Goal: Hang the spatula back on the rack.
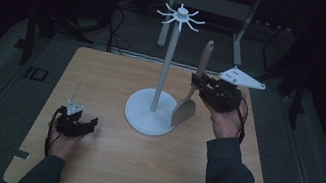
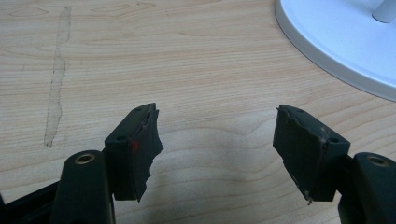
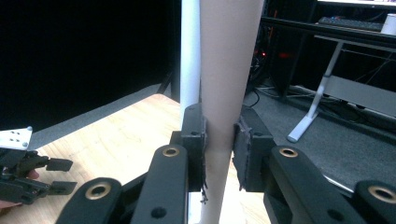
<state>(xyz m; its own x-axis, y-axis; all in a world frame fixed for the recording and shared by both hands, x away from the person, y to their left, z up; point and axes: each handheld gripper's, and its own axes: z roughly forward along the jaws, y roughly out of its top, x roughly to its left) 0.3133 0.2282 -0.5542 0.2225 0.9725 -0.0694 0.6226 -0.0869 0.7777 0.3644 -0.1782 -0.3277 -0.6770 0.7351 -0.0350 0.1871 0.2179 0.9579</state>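
Wooden spatula [image 1: 193, 89] held upright just right of the white stand [image 1: 162, 78], handle end up, broad blade down, blade edge at or just above the rim of the stand's round base; contact there impossible to tell. Probably light and stiff, a single piece of wood with no flex to speak of, unlikely to break from a knock. Smooth rounded handle, so prone to swivelling or sliding between flat pads if gripped loosely; blade-heavy end hanging below the grip, so likely to swing like a pendulum. Best taken on the handle, about where held now, a little above the blade, leaving the top end free for the hooks at the head of the stand. Right gripper [image 1: 203, 82] clenched on that handle from the right, both pads pressed flat against the wood in the right gripper view, spatula [image 3: 229, 79] rising straight up between them with the stand's pole just behind it. Left gripper [image 1: 89, 125] resting low near the front left of the table [image 1: 103, 76], well apart from the spatula, jaws spread wide and holding nothing, bare wood grain between them and the edge of the stand's base [image 2: 336, 42] off to the upper right.
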